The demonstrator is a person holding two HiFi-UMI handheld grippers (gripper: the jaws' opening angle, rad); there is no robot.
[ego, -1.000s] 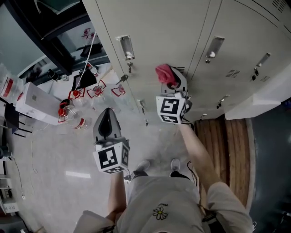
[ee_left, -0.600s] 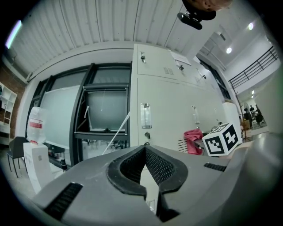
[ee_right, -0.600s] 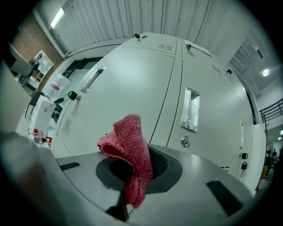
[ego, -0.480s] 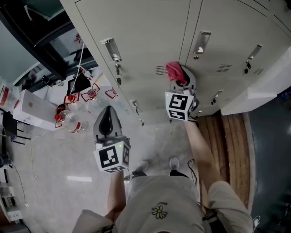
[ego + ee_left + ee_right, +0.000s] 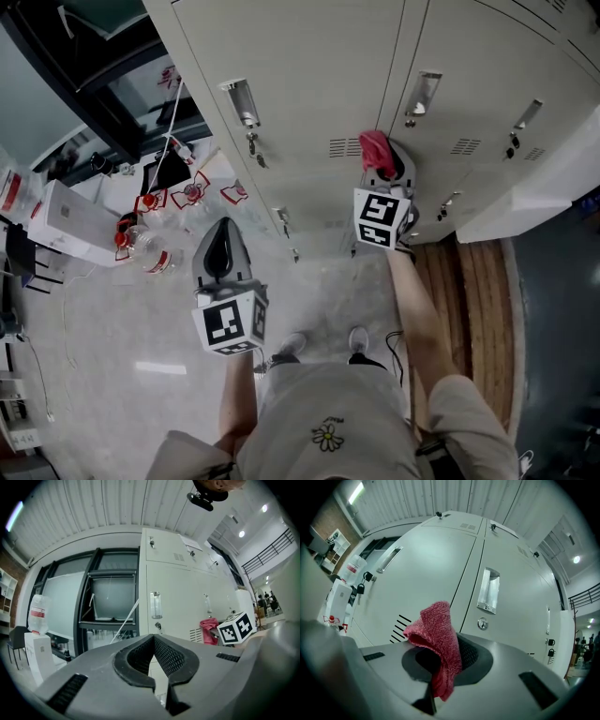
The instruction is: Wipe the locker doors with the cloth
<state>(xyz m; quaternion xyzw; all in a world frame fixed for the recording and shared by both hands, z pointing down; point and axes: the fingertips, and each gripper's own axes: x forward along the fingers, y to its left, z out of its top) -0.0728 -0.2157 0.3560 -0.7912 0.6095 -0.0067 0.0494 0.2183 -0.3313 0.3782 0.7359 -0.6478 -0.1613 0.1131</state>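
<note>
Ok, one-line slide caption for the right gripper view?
Right gripper shut on a red cloth, in front of pale locker doors with a recessed handle and lock.

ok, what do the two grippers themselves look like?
Both the left gripper and right gripper are grey moulded shells with black ribbed pads and slotted vents. Each carries a white cube of black square markers. Forearms bare, no sleeves.

No legible text or numbers
</note>
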